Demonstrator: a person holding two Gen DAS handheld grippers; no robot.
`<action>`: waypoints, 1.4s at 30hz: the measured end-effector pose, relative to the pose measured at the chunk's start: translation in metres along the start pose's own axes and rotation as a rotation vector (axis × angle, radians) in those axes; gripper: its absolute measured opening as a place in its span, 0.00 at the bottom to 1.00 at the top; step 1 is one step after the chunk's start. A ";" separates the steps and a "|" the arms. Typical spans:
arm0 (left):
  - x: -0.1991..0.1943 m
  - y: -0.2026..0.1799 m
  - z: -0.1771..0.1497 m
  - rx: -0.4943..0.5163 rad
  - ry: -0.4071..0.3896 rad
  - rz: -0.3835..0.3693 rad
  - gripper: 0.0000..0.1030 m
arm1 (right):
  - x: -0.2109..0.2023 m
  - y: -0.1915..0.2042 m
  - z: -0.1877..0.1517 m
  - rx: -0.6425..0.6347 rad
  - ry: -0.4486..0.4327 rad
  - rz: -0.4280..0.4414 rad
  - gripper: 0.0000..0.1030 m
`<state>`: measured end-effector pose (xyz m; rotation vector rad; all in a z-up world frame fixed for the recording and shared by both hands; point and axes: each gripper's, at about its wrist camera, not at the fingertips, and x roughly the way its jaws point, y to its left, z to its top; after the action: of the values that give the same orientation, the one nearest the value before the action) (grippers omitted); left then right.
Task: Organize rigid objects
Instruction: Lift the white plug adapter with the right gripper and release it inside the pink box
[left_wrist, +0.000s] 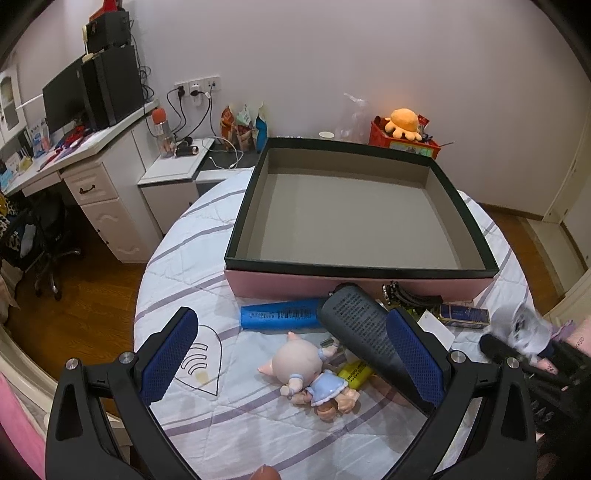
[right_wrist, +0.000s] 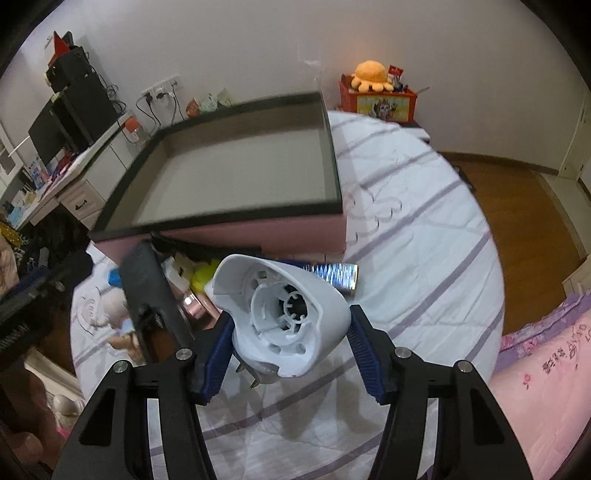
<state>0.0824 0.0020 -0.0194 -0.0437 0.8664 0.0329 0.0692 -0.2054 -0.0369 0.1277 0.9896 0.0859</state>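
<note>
Left gripper (left_wrist: 295, 354) is spread wide over the quilt (left_wrist: 192, 266), a black tube (left_wrist: 364, 325) leaning on its right pad, pig doll (left_wrist: 314, 373) lying between the fingers. Right gripper (right_wrist: 291, 347) is clamped on a broken white plastic housing (right_wrist: 284, 314), in front of the pink box (right_wrist: 236, 177).

Left gripper (left_wrist: 295, 347) hovers with jaws spread wide; right gripper (right_wrist: 291, 343) has its jaws clamped on something
</note>
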 end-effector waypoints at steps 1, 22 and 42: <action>0.000 0.001 0.002 -0.002 -0.003 0.000 1.00 | -0.004 0.002 0.004 -0.007 -0.014 0.000 0.58; 0.068 0.004 0.084 -0.007 -0.011 0.062 1.00 | 0.092 0.036 0.122 -0.094 0.032 0.029 0.58; 0.039 0.019 0.064 -0.043 -0.032 0.051 1.00 | 0.069 0.031 0.120 -0.092 -0.040 -0.019 0.81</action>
<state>0.1554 0.0248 -0.0079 -0.0608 0.8345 0.0997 0.2069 -0.1736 -0.0246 0.0350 0.9454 0.1107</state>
